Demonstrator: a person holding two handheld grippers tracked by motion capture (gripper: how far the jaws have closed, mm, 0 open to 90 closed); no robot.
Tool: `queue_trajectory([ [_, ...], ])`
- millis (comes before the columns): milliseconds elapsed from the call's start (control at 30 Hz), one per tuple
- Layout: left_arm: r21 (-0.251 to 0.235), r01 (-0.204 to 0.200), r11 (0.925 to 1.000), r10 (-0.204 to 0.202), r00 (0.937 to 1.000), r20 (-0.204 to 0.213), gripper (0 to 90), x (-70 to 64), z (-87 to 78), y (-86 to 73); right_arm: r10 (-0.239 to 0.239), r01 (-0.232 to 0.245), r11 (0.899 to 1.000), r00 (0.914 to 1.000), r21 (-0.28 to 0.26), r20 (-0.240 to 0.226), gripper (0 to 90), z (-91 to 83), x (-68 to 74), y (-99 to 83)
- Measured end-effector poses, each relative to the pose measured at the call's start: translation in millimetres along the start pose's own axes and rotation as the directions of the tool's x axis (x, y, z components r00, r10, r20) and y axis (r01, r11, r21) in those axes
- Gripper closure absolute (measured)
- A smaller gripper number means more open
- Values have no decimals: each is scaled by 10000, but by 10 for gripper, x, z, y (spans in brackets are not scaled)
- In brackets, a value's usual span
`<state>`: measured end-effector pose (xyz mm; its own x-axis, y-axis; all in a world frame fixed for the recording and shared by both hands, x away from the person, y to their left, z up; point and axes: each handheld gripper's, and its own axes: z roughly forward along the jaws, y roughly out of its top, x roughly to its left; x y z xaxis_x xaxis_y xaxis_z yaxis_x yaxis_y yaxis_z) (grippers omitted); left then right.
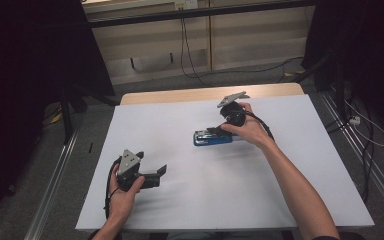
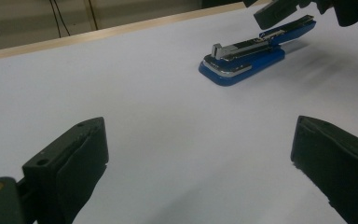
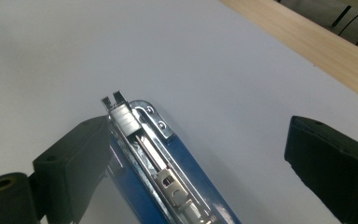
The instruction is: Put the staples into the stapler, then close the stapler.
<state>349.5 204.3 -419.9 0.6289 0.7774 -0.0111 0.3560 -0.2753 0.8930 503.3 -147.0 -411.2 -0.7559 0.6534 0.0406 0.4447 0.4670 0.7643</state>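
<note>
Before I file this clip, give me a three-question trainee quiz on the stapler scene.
1. True or false: the left claw is clamped on the blue metal stapler.
2. Which claw is at the stapler? A) left B) right
3. Fill in: the stapler's top arm stands ____, showing the staple channel.

Key: 1 false, it is open and apart. 2 B, the right claw. 3 open.

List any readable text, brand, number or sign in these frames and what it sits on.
None readable.
Blue stapler: no brand or number shows on its blue body or its metal staple channel in the right gripper view.
Left gripper and right gripper: black jaws and grey plates carry no markings.
White table top: blank.
</note>
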Motion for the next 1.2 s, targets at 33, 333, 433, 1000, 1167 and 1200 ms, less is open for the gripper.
queue_trajectory([
  [33, 2, -25, 10000, 25, 10000, -2, 41, -1, -1, -1, 137, -136, 9997, 9999, -187, 21, 70, -24, -2, -3],
  [333, 56, -25, 10000, 26, 9999, -124, 41, -9, -1, -7, 423, -371, 9958, 9973, -841, 608, 57, -134, 41, -83],
  [433, -5, -29, 10000, 29, 9999, -155, 41, -17, 18, -1, 642, -555, 9925, 9948, -1085, 785, 46, -184, 50, -129],
  [1000, -11, -166, 9999, 166, 9989, -446, 40, -37, 40, 16, 1223, -1005, 9832, 9824, -1523, 1413, 44, -314, 145, -392],
  [1167, 49, -130, 9999, 132, 9988, -462, 40, -38, 59, 15, 1359, -1122, 9823, 9781, -1500, 1579, 41, -352, 162, -459],
  [1200, 57, -165, 9998, 167, 9991, -402, 40, -35, 63, 17, 1329, -1086, 9824, 9782, -1521, 1597, 40, -364, 162, -473],
])
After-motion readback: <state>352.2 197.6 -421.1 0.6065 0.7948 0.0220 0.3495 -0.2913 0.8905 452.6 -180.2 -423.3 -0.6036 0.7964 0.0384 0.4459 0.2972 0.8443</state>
